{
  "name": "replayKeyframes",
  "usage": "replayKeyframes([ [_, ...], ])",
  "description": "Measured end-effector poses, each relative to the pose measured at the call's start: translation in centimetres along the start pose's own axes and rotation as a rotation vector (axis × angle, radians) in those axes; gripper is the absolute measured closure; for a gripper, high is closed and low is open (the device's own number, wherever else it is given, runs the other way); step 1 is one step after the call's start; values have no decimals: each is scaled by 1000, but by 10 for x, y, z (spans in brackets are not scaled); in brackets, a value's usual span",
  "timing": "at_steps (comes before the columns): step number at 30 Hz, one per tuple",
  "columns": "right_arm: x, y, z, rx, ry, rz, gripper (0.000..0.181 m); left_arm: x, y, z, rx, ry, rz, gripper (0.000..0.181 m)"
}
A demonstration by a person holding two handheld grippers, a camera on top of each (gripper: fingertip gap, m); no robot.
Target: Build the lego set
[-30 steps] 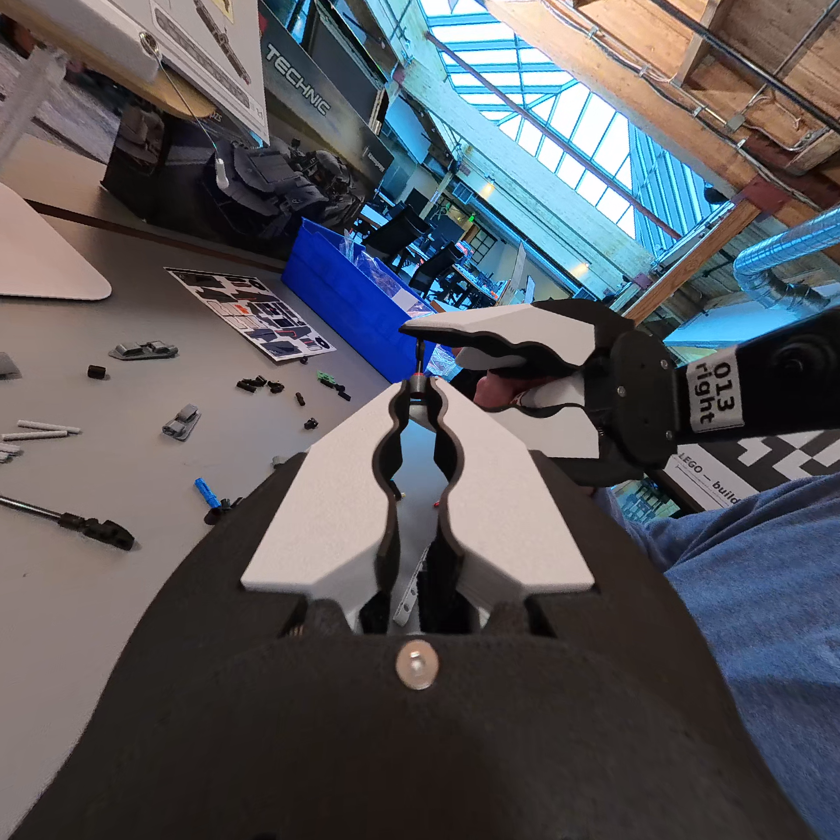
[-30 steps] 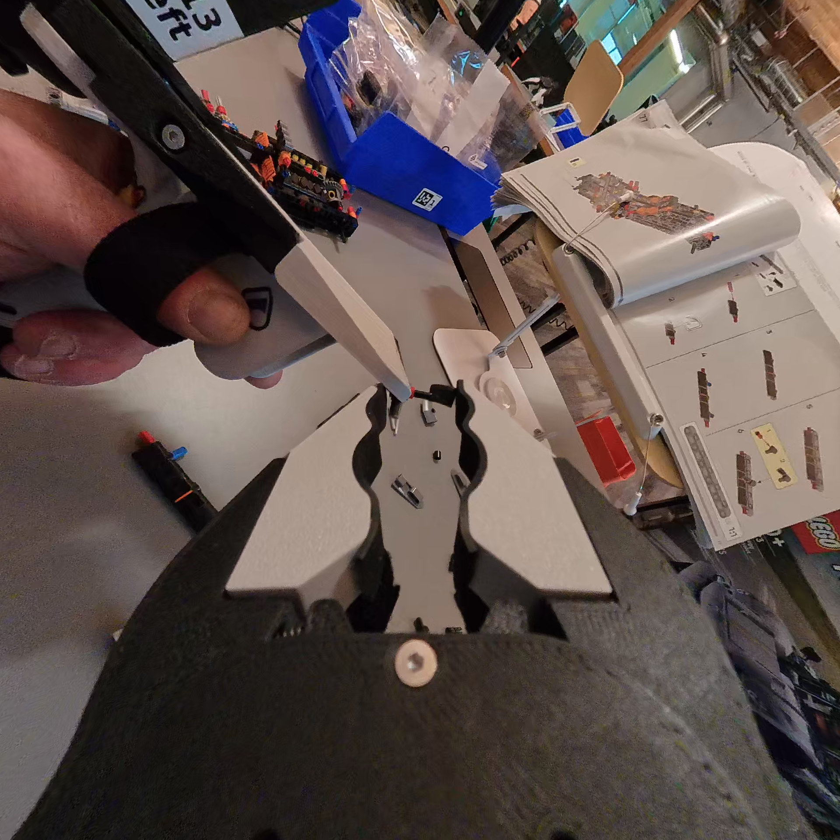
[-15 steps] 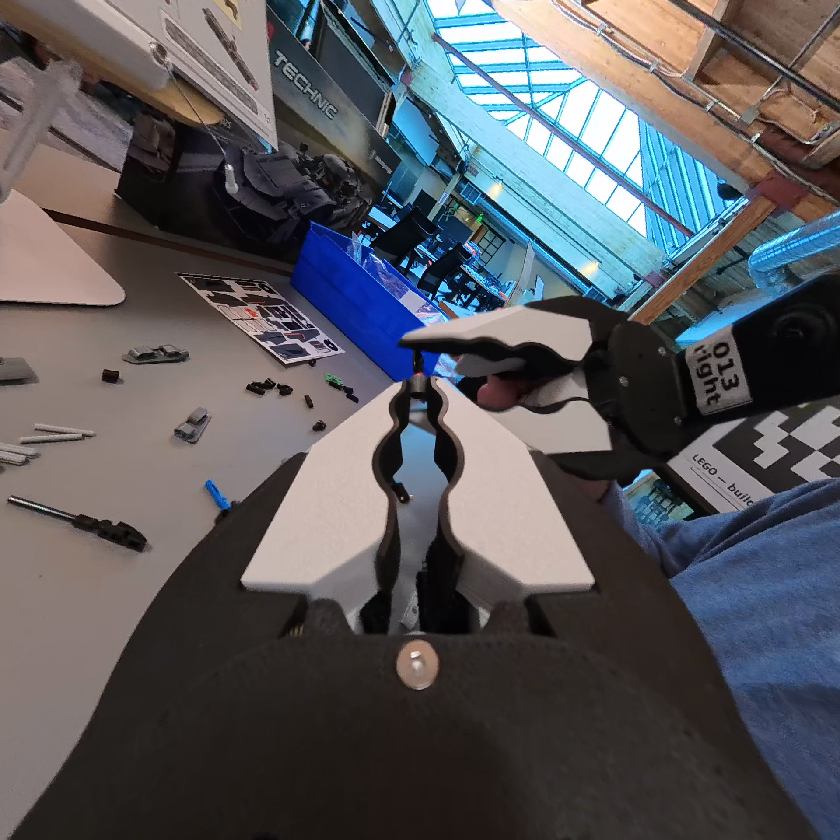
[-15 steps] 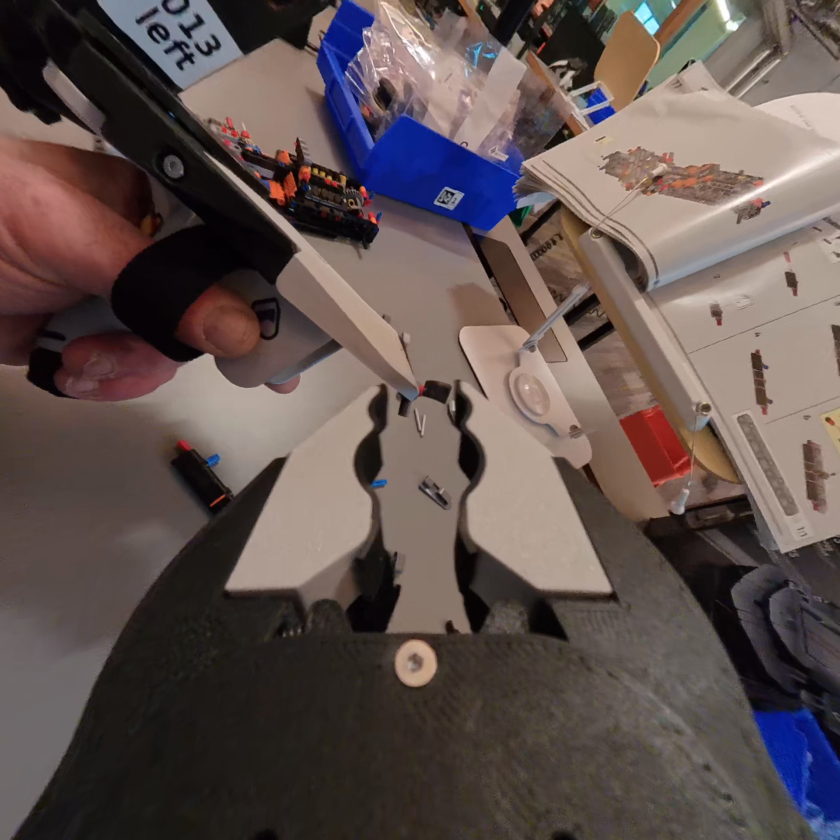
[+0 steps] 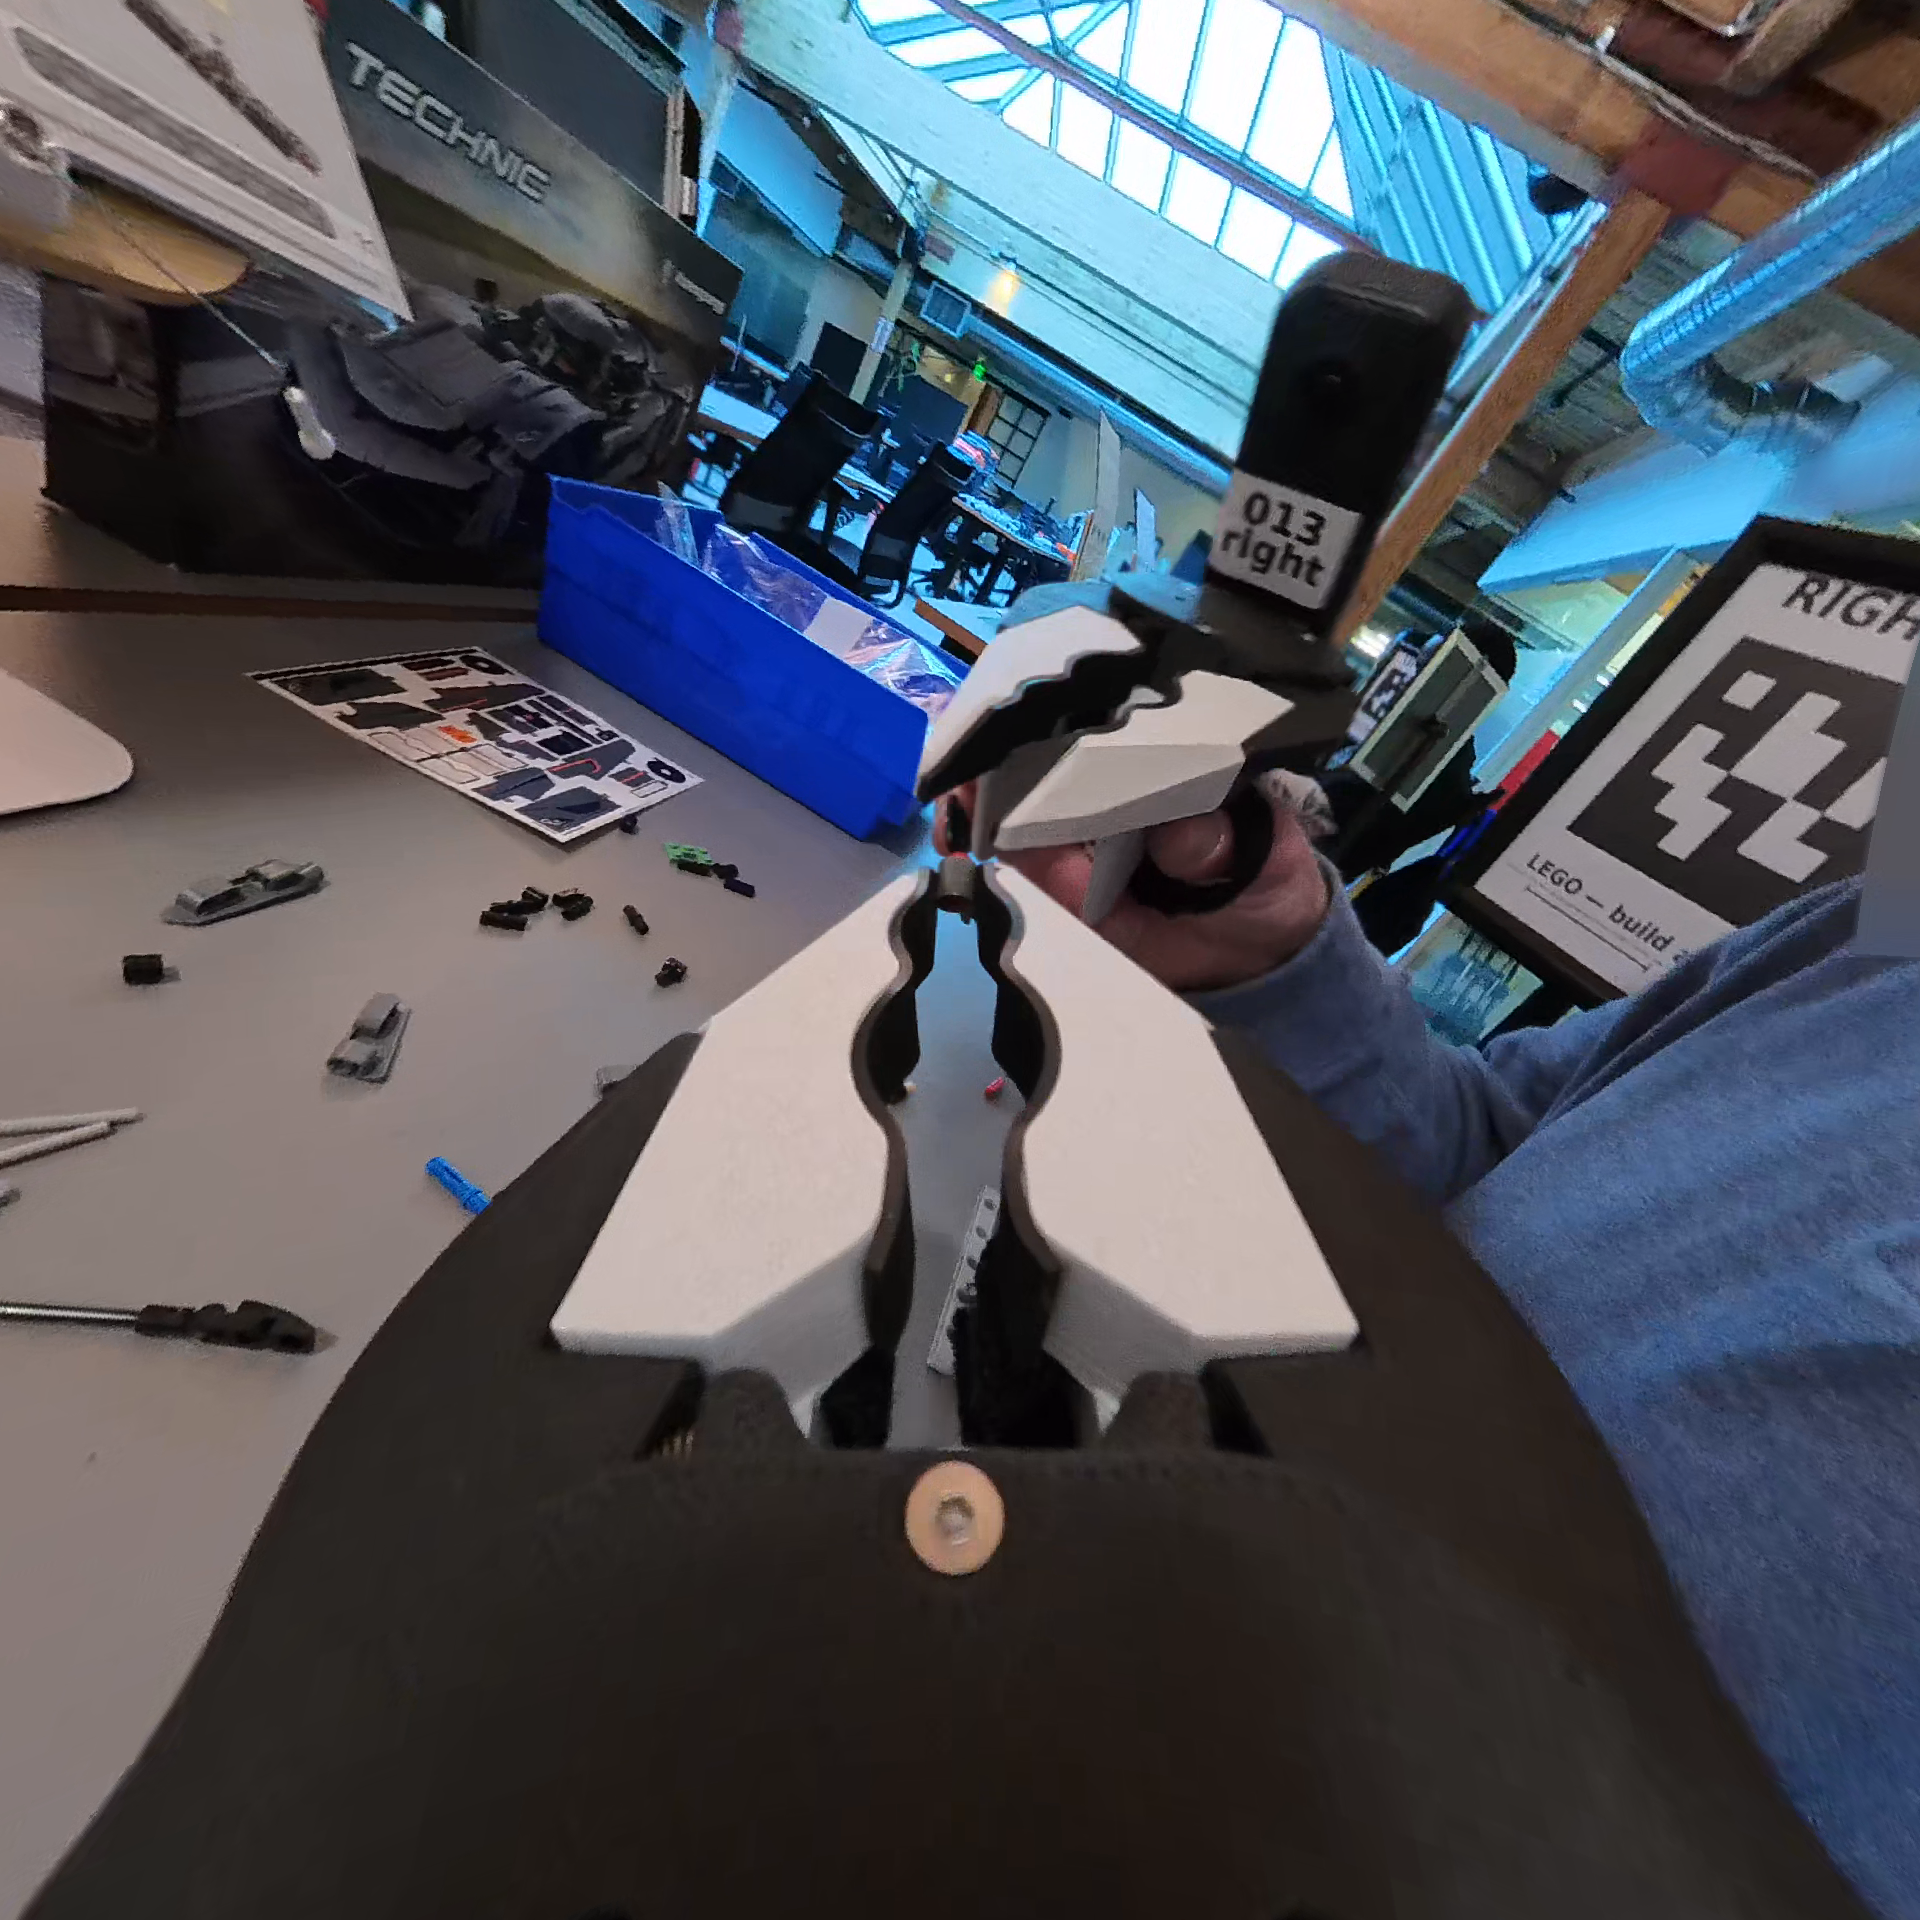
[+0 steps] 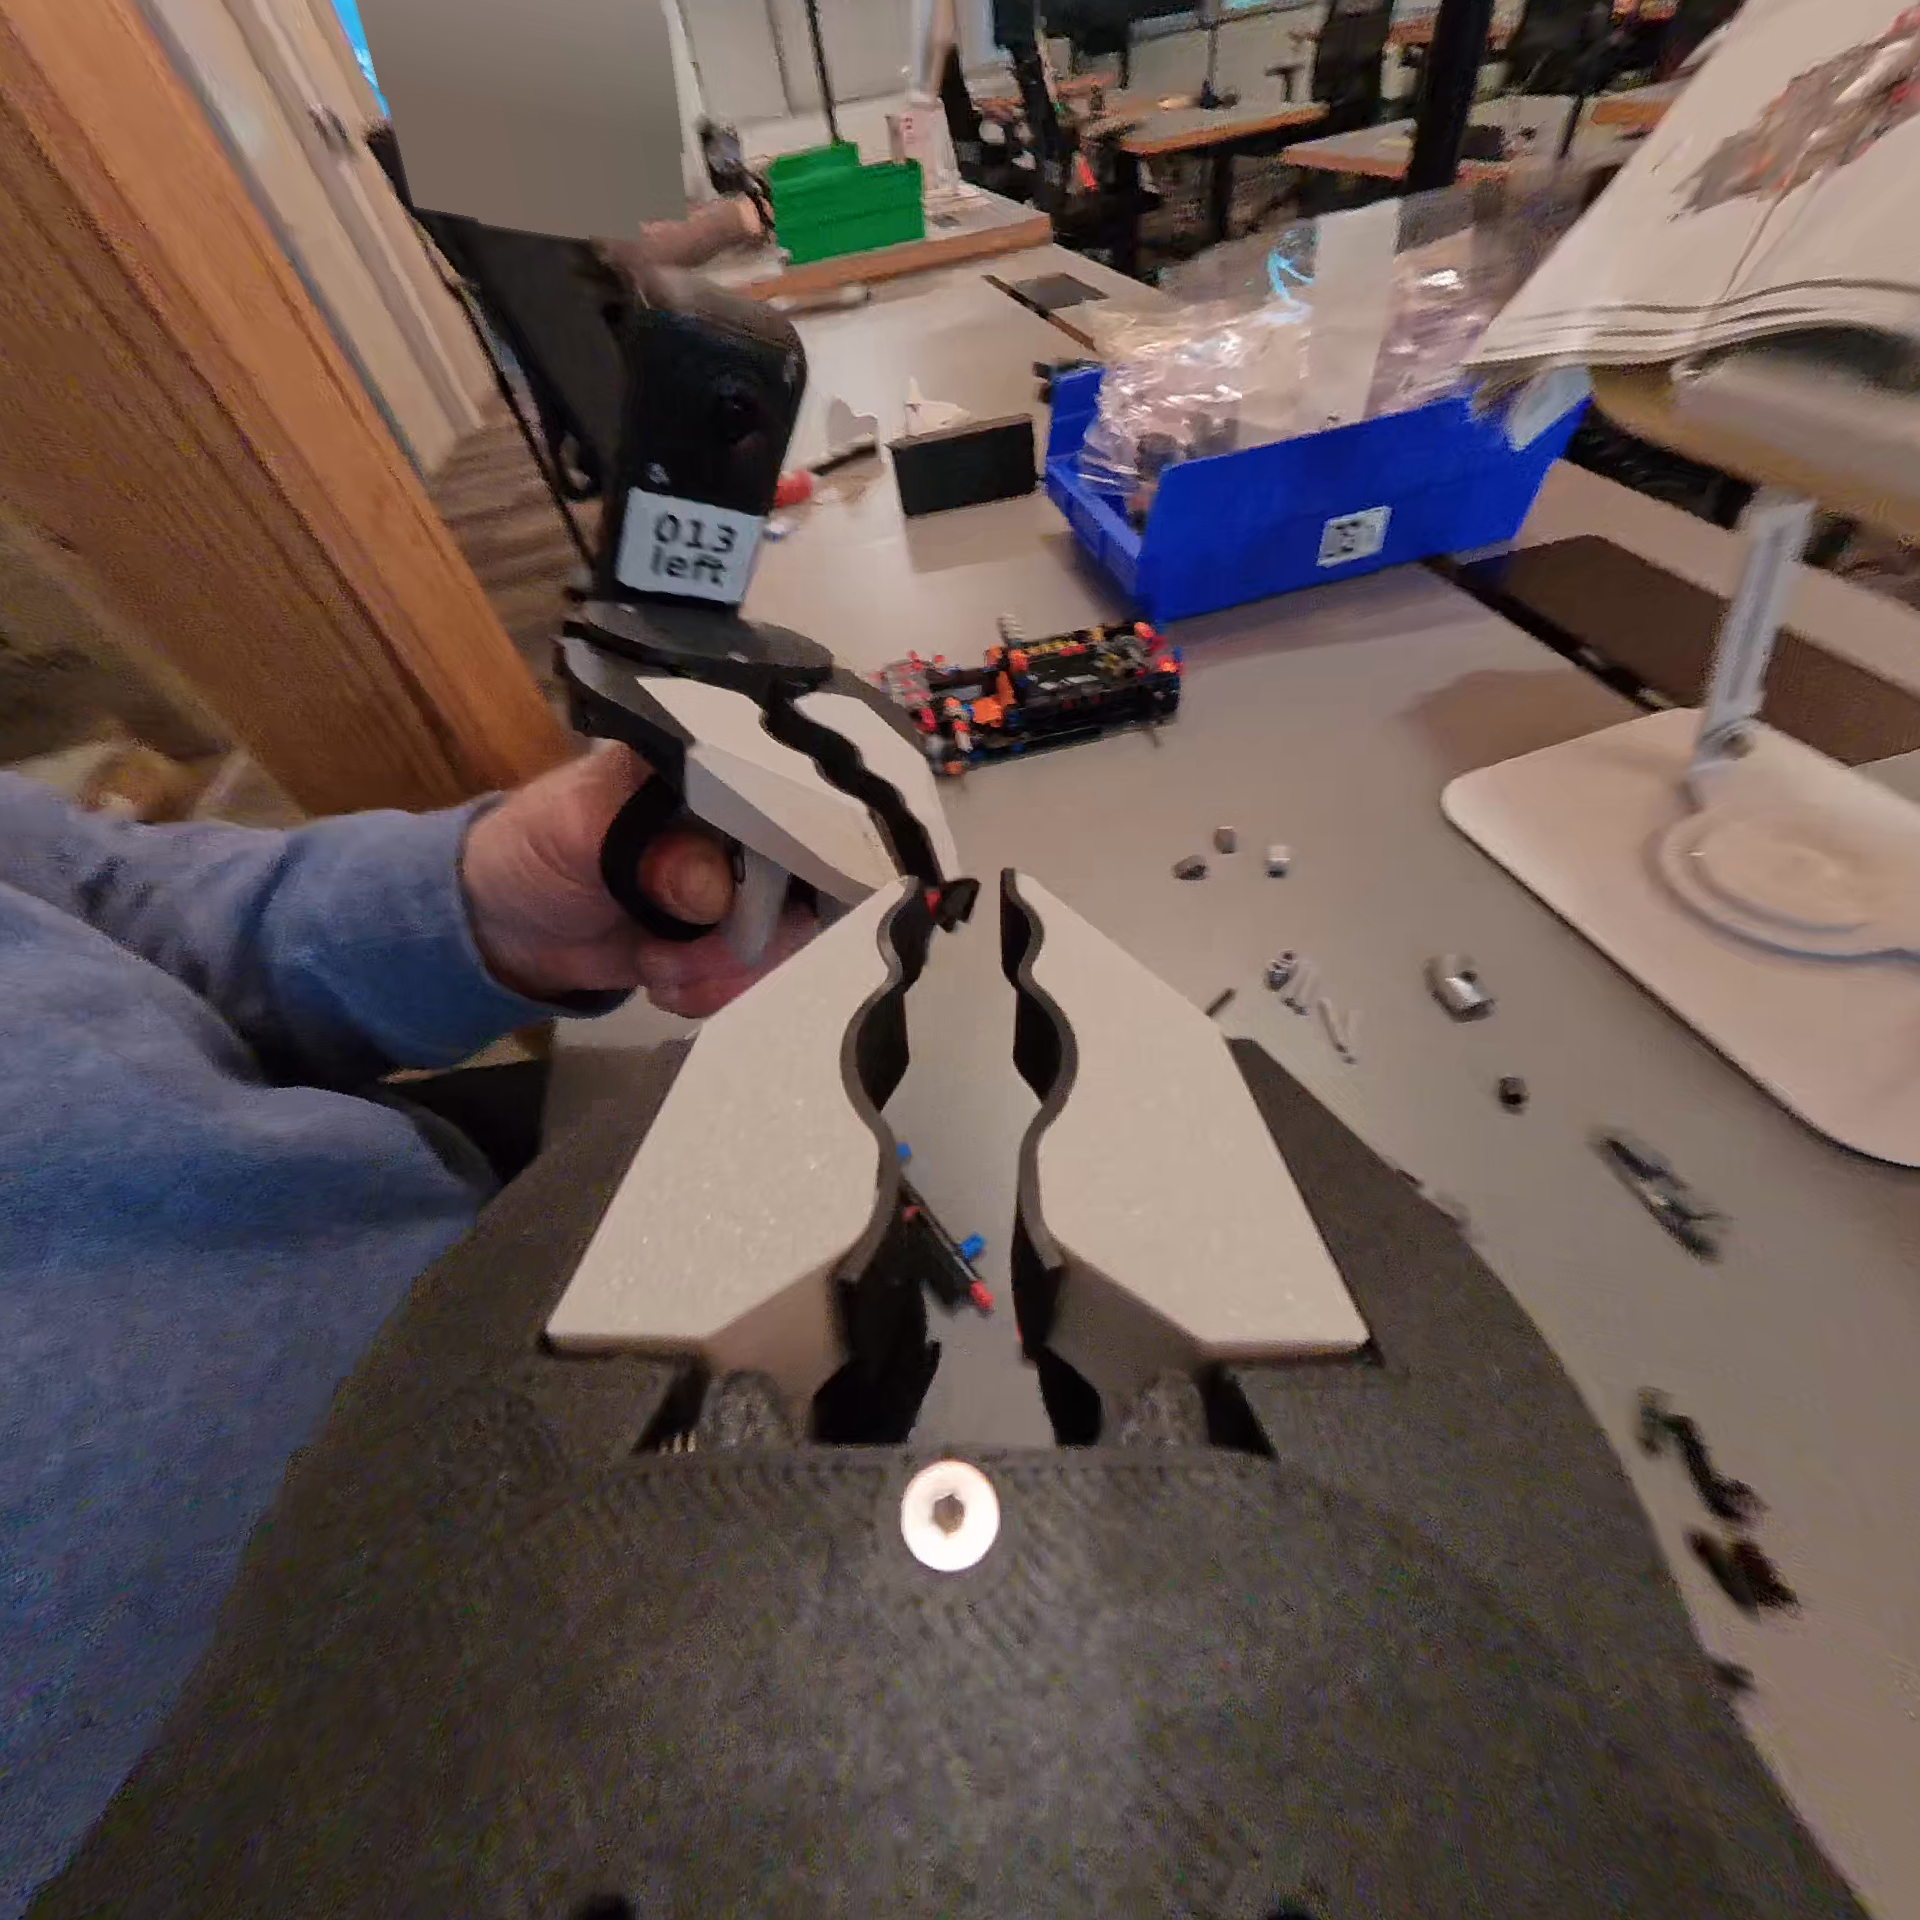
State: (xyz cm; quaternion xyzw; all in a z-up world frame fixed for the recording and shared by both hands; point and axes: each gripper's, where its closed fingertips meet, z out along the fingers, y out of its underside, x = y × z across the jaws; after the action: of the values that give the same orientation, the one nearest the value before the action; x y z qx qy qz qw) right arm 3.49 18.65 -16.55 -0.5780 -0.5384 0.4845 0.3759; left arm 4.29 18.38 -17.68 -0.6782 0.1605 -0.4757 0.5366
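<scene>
Two handheld tools meet tip to tip in the air above a grey surface (image 5: 260, 1455).

Nearest, my left tool (image 5: 956, 881) is clenched on a small grey lego piece (image 5: 957, 889) with a red end. It pinches the piece at the very tips, probably so the end sticks out where the other tool can reach it.

My right tool (image 6: 961, 888) points in from the opposite side, tips touching the left tool's tips. Its fingers are parted and it grasps nothing. The piece's dark end lies in the gap, against one finger only. I judge this to be a fine joining or hand-over step, done in the air so both tools can line up.

Below and to the left of the left tool, loose parts are spread on the surface, within reach: a blue pin (image 5: 455, 1184), grey parts (image 5: 366, 1037) and black pins (image 5: 530, 906).

Beyond them lies a sticker sheet (image 5: 478, 732), flat. Farther ahead is a blue bin (image 5: 727, 665) of plastic bags.

Ahead of the right tool, beyond the left tool, the partly built model (image 6: 1039, 691) waits on the surface. To its right, an open instruction booklet (image 6: 1714, 239) is propped on a stand (image 6: 1662, 914), raised for reading.
</scene>
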Motion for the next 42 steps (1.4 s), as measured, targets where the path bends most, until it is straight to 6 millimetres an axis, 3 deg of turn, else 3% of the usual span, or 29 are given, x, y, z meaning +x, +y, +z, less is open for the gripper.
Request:
replayKeyframes([
  [5,-4,-1,-3,40,-46,48,180,9,2,5,-23,23,36,175],
  [14,-5,-4,-13,85,-55,63,181,16,1,11,-38,51,60,175],
  [42,6,-14,-36,195,-45,131,172,17,-13,21,-17,120,47,176],
])
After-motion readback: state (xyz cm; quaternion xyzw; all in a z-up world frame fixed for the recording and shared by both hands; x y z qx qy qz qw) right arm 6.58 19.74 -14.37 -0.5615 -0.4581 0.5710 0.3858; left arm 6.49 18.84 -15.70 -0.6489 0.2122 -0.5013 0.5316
